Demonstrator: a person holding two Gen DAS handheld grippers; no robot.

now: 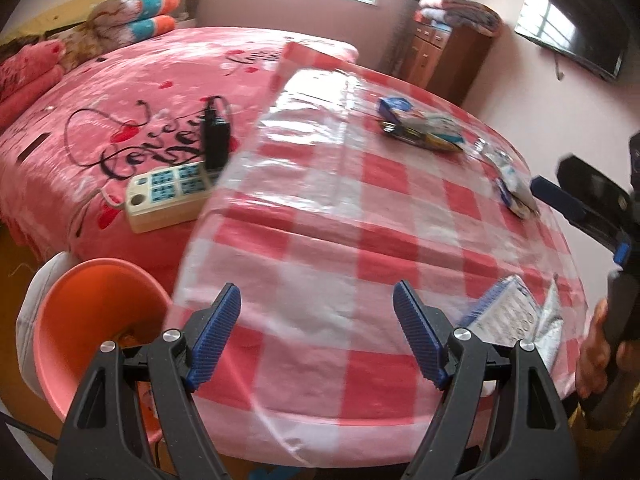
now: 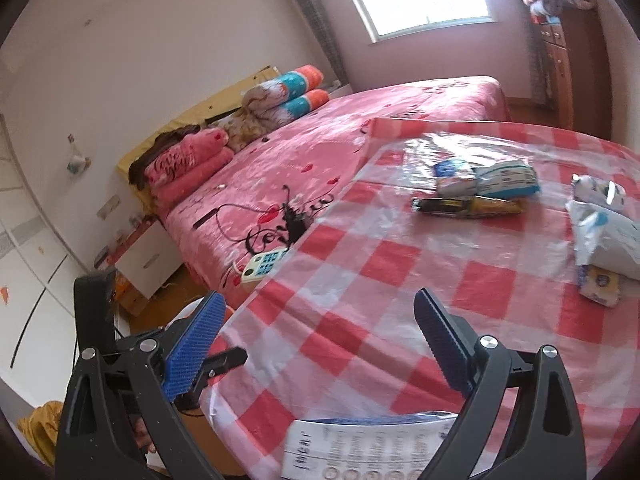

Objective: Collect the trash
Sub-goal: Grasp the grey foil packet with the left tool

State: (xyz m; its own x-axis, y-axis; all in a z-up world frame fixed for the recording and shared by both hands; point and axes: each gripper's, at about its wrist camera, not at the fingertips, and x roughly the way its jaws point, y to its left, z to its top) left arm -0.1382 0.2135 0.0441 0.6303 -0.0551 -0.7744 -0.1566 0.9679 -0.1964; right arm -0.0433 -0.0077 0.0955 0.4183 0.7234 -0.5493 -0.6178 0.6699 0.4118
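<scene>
Trash lies on a red-and-white checked table (image 1: 320, 248). A white-and-blue wrapper (image 1: 508, 312) lies near the front right edge; it also shows in the right wrist view (image 2: 360, 452) just under my right gripper. A pile of wrappers (image 1: 420, 128) (image 2: 480, 188) lies at the far side. More white wrappers (image 1: 512, 188) (image 2: 604, 240) lie at the right. My left gripper (image 1: 316, 332) is open and empty over the table's front. My right gripper (image 2: 316, 344) is open and empty; it also shows in the left wrist view (image 1: 560, 196).
An orange bin (image 1: 96, 320) with a white liner stands on the floor left of the table. A pink bed (image 1: 120, 120) behind it holds a power strip (image 1: 168, 196) and a black adapter. A wooden cabinet (image 1: 448, 60) and a wall TV (image 1: 576, 28) are at the back right.
</scene>
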